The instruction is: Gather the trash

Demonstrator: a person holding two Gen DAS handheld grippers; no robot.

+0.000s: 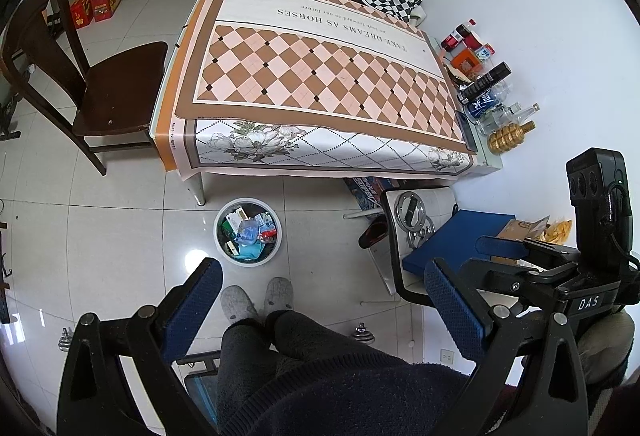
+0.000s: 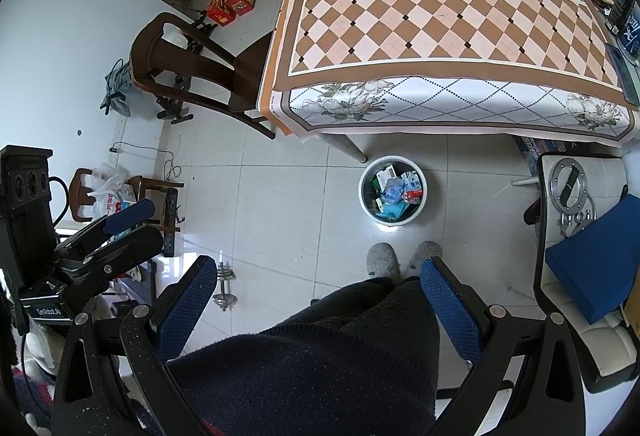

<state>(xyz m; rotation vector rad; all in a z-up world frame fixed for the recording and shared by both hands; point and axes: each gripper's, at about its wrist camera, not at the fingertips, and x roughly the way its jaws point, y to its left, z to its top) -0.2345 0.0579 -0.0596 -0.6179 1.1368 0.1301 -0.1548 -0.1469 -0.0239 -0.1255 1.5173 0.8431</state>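
A round white bin [image 1: 249,232] holding several pieces of trash stands on the tiled floor by the table leg; it also shows in the right wrist view [image 2: 392,191]. My left gripper [image 1: 320,288] is open and empty, held high above the person's legs and slippers, short of the bin. My right gripper [image 2: 320,284] is open and empty too, at about the same height. The right gripper's body appears at the right of the left wrist view [image 1: 560,268], and the left gripper's body at the left of the right wrist view [image 2: 80,236]. The table [image 1: 312,75] has a checked cloth.
A dark wooden chair [image 1: 100,87] stands left of the table. Bottles and boxes [image 1: 488,87] line the table's far right edge by the wall. A white chair with a blue box [image 1: 452,240] and metal rings is at right. A dumbbell [image 2: 226,284] lies on the floor.
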